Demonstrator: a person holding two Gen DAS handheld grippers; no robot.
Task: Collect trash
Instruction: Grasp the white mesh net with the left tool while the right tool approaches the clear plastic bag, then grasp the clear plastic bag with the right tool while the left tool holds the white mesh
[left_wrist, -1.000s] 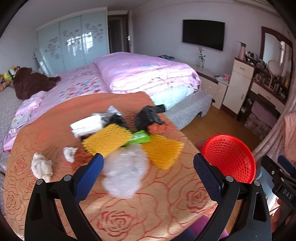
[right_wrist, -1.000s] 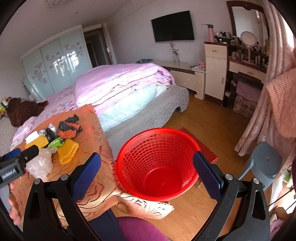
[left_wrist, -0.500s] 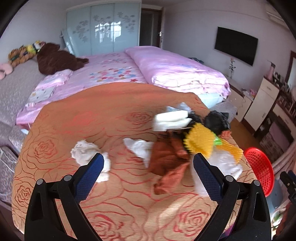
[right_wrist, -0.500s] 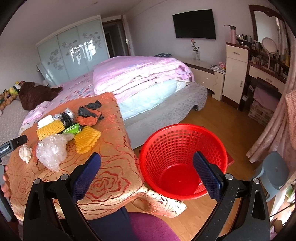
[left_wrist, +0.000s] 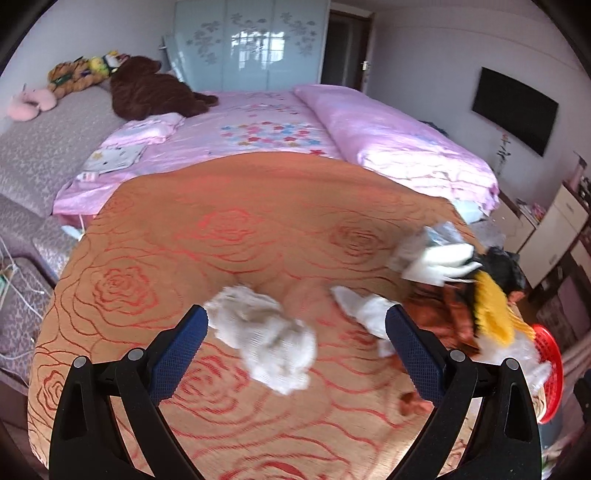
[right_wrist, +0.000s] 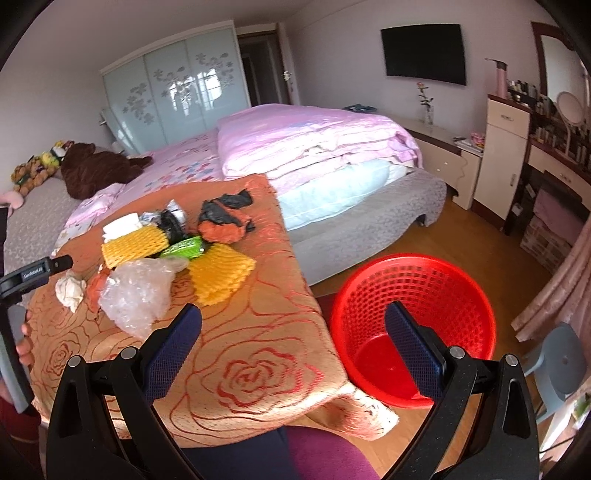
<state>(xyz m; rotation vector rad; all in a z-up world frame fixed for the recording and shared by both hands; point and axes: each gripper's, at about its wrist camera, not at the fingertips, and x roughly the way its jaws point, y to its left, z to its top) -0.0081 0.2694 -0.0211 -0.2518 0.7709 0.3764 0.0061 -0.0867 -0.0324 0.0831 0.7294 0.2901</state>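
Note:
A crumpled white tissue wad (left_wrist: 266, 339) lies on the orange rose-patterned tablecloth (left_wrist: 229, 236), between the fingers of my open left gripper (left_wrist: 293, 347), untouched. A second white tissue (left_wrist: 364, 308) lies to its right. Further right is a trash pile: white paper (left_wrist: 439, 262), brown scrap (left_wrist: 447, 314), yellow foam net (left_wrist: 487, 310). In the right wrist view the pile shows yellow foam nets (right_wrist: 135, 242), a green wrapper (right_wrist: 184, 247), a clear plastic bag (right_wrist: 138, 291) and black and orange scraps (right_wrist: 223, 218). My right gripper (right_wrist: 293, 347) is open and empty above the table's corner, beside the red basket (right_wrist: 413, 295).
The red basket stands on the wooden floor right of the table, also at the left wrist view's right edge (left_wrist: 550, 354). A pink bed (right_wrist: 310, 144) lies behind the table. A grey stool (right_wrist: 557, 358) stands at the right. A dresser (right_wrist: 517, 147) lines the far wall.
My left gripper has swung left across the table from the trash pile to the white tissue wad, now between its fingers. My right gripper has drifted left, bringing more of the table into view.

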